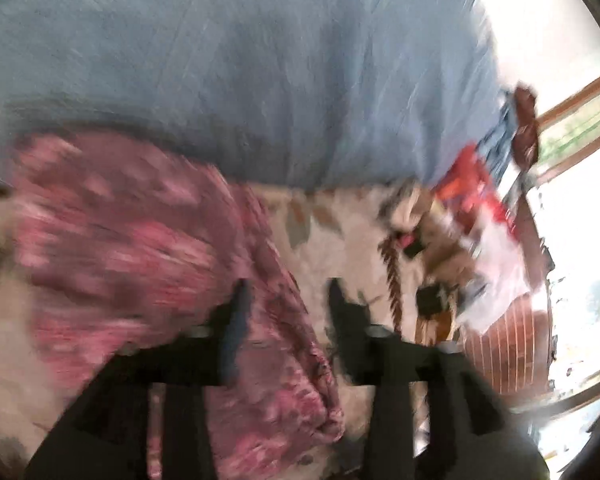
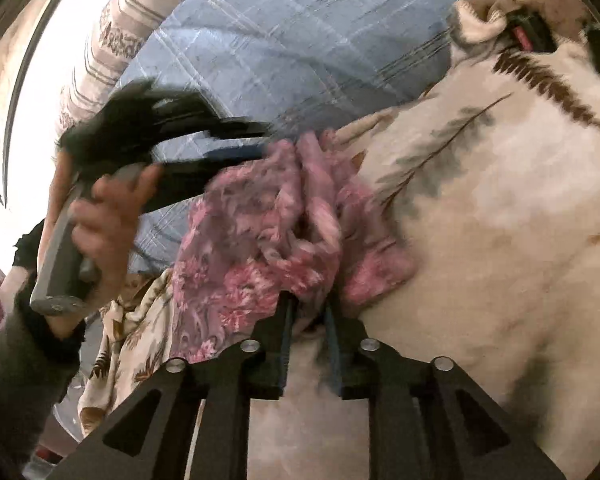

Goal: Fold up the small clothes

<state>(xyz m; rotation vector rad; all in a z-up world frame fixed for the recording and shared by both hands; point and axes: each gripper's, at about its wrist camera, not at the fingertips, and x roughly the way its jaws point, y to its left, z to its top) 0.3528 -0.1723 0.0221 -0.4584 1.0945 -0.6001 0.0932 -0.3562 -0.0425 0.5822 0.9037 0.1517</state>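
A small pink floral garment [image 1: 132, 240] lies crumpled on a cream leaf-print blanket [image 1: 340, 240]. In the blurred left wrist view my left gripper [image 1: 288, 296] is open, with the garment's edge running between its fingers. In the right wrist view the garment [image 2: 268, 240] is bunched up, and my right gripper [image 2: 308, 304] is nearly shut on a fold of it. The left gripper also shows in the right wrist view [image 2: 256, 140], held in a hand and reaching the garment's far edge.
A blue checked bedsheet [image 1: 260, 60] lies beyond the blanket. A pile of red, white and blue clothes [image 1: 480, 200] sits at the right, near a bright window [image 1: 560, 60]. A striped pillow [image 2: 112, 40] lies at the far left in the right wrist view.
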